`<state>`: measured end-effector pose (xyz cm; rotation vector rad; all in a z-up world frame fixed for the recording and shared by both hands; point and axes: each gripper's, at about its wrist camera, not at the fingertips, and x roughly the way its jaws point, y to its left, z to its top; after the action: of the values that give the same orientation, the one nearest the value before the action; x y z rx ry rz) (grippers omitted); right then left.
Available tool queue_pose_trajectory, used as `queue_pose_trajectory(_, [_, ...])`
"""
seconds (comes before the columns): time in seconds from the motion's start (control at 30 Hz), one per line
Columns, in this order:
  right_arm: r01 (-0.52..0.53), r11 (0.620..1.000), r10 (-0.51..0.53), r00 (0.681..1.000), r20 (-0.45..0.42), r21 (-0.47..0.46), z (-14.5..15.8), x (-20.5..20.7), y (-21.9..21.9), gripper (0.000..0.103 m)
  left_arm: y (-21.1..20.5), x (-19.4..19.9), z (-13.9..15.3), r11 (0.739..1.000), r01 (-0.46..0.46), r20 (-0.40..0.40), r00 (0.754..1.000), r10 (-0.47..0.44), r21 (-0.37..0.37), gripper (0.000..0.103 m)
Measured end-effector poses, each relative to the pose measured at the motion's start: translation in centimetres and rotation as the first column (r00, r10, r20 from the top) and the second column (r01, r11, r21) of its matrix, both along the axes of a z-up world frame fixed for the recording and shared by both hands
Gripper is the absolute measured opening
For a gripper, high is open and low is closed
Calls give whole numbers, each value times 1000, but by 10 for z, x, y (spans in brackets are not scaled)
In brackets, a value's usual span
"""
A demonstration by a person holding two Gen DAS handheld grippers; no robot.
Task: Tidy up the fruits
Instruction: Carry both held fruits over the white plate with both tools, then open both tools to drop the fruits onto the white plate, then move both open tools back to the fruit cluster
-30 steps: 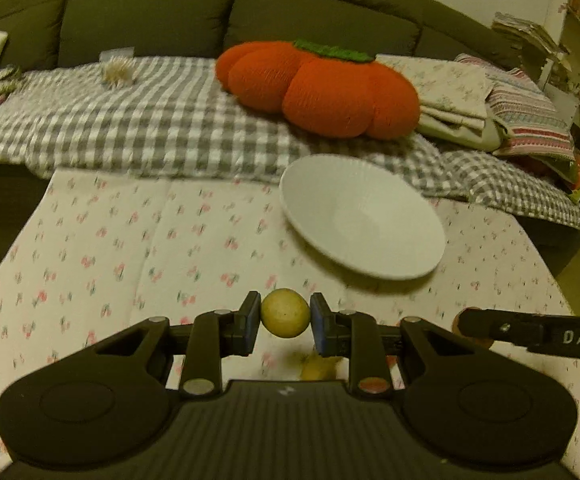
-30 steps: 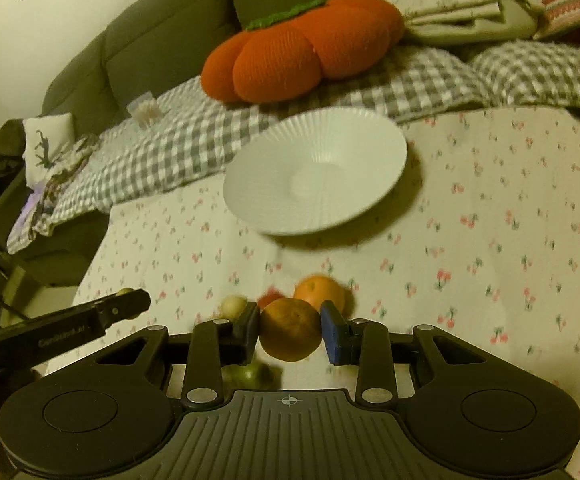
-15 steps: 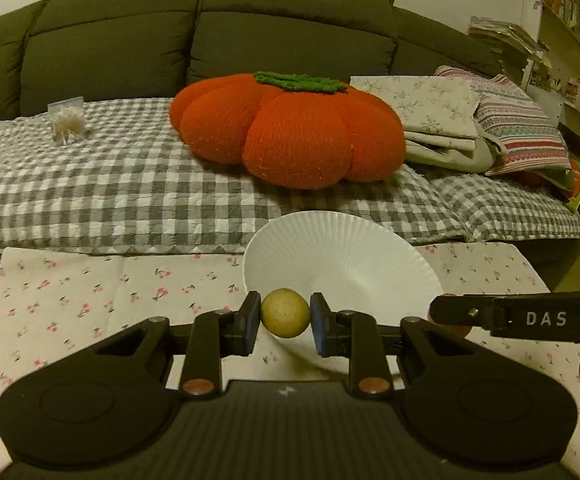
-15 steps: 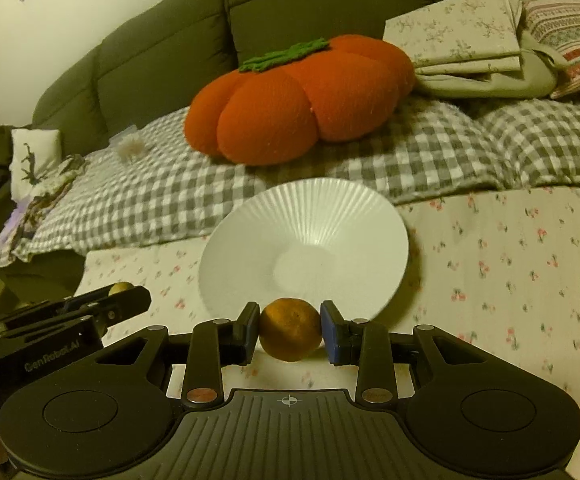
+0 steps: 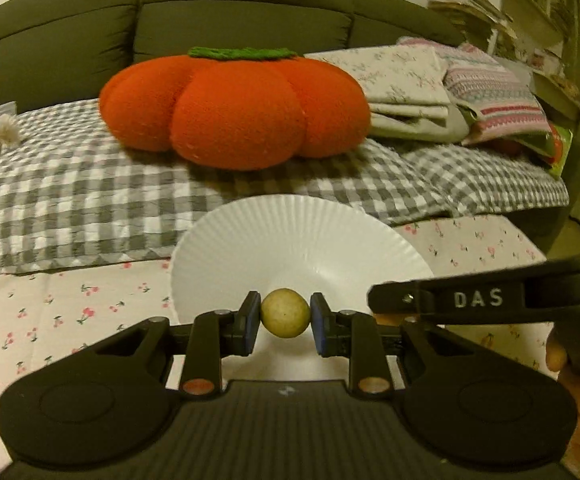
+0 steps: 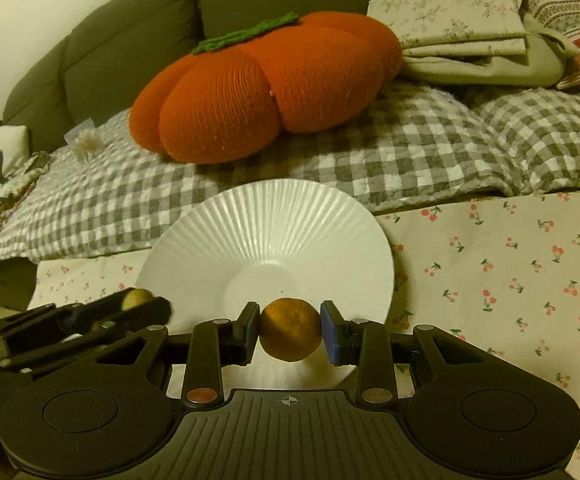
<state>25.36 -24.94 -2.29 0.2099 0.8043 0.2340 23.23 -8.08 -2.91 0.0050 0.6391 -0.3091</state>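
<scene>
Two grippers, each clamped on fruit over the white plate: left gripper grips a yellow ball-shaped fruit; right gripper grips an orange, hidden in left view.

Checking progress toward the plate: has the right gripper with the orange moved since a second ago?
Yes. The right gripper, holding the orange, has advanced to the white plate.
</scene>
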Motion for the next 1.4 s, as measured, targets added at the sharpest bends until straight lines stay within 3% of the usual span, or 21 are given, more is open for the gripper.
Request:
queue_pose_trajectory(0.23, [1,1000,-1,1000,-7,6,-14,5,3,34,-2,3,-12,1000,13,-5,1000,-13,28,27])
queue_pose_trajectory(0.37, [10,999,-10,1000,-5,36,-14,4,0,38,-1,-3,-8,1000,10,24,1000,-11,28,64])
queue_pose_trajectory(0.47, [34,998,-34,999,11,51,-9,-1,-3,51,3,-7,-3,1000,13,30,999,-14,28,65])
queue_pose_trajectory(0.73, [110,987,-112,994,11,118,16,-24,-24,51,28,-32,18,999,-48,9,999,49,-25,64])
queue_pose_trajectory(1.1, [54,989,-54,999,-8,135,48,-90,-1,58,38,-93,51,991,-123,-43,992,121,-50,64])
queue_pose_trajectory(1.4, [3,996,-5,1000,26,90,67,-144,22,70,53,-136,52,979,-206,-81,975,205,3,83])
